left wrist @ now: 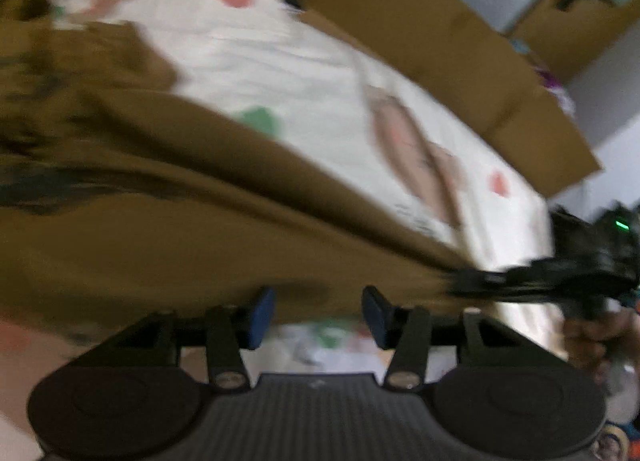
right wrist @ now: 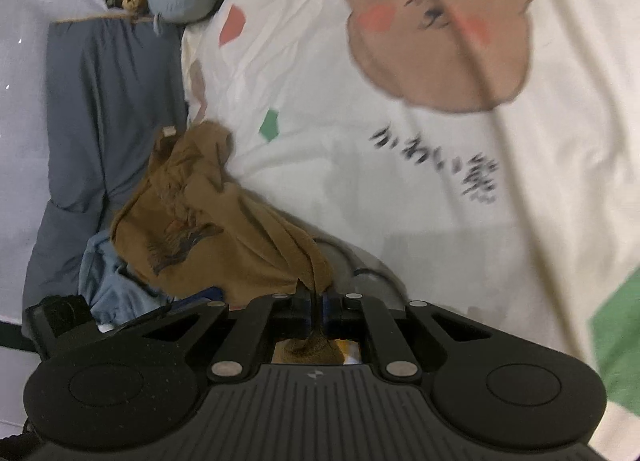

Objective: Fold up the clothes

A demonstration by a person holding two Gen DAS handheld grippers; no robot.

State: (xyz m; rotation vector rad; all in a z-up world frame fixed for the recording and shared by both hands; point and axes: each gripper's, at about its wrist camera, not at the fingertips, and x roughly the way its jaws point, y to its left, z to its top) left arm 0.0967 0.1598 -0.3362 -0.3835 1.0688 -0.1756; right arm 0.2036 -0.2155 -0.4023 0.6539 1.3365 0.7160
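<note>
A: Right claw (right wrist: 316,311), nearest the lens: jaws clamped on a bunched corner of the brown shirt (right wrist: 208,229); a tuft of cloth pokes through behind the pads.

B: Left claw (left wrist: 318,315)?

A: Jaws apart, nothing between the blue pads (left wrist: 262,315). Shirt edge sits just beyond the tips, stretched toward the right claw, which shows at the far right of the left view. Heavy motion blur there, so contact is unclear.

B: Where is the shirt relative to the sheet?

A: Partly on the bear-print sheet (right wrist: 400,181), at its edge beside the grey bedding (right wrist: 104,113). Rest of it is crumpled in a heap over a light blue garment (right wrist: 104,281). Printed graphic faces up; a small tag shows at the heap's far end.

B: Handling?

A: Judgement: thin knit, light, limp. It drapes and ropes under tension and will not hold a crease without being laid flat. Not fragile, not slippery; pads bite it well.

B: Where to take hold?

A: A hem or shoulder corner opposite the right claw's pinch would suit, so it spreads between two points. Which corner is pinched now, I cannot tell. Fold state: not folded, bunched.
</note>
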